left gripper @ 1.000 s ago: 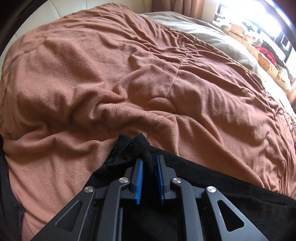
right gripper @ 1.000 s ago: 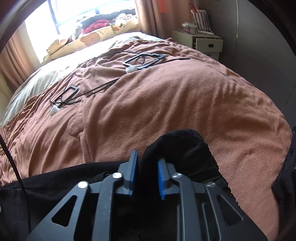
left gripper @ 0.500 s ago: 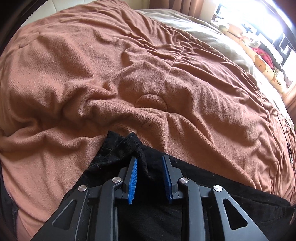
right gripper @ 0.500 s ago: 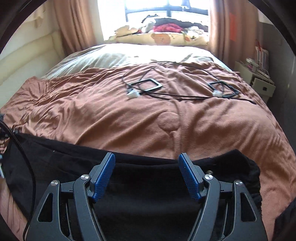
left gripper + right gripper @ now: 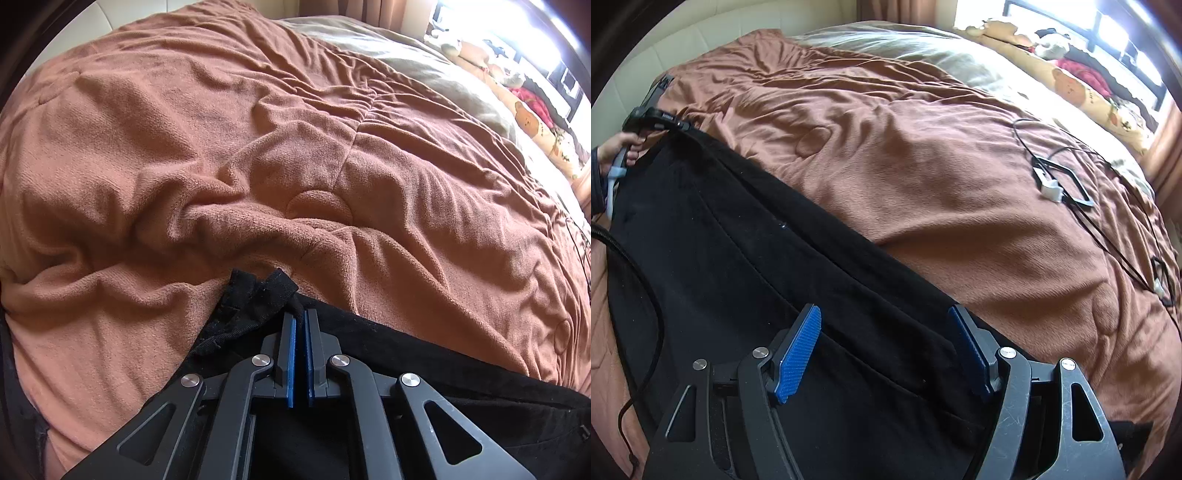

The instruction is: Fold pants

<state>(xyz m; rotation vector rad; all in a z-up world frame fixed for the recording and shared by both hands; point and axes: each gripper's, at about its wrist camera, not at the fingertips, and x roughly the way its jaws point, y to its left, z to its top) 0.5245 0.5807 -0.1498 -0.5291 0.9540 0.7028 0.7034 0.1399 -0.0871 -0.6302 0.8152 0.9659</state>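
Since earlier, right gripper [image 5: 886, 349] released the pants [image 5: 746, 251], jaws spread above.

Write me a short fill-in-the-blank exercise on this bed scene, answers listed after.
1. The pants lying on the blanket are ____ in colour.
2. The right gripper has its jaws ____.
3. The left gripper is shut on the ____.
4. The cables lie on the ____.

Answers: black; open; pants; blanket
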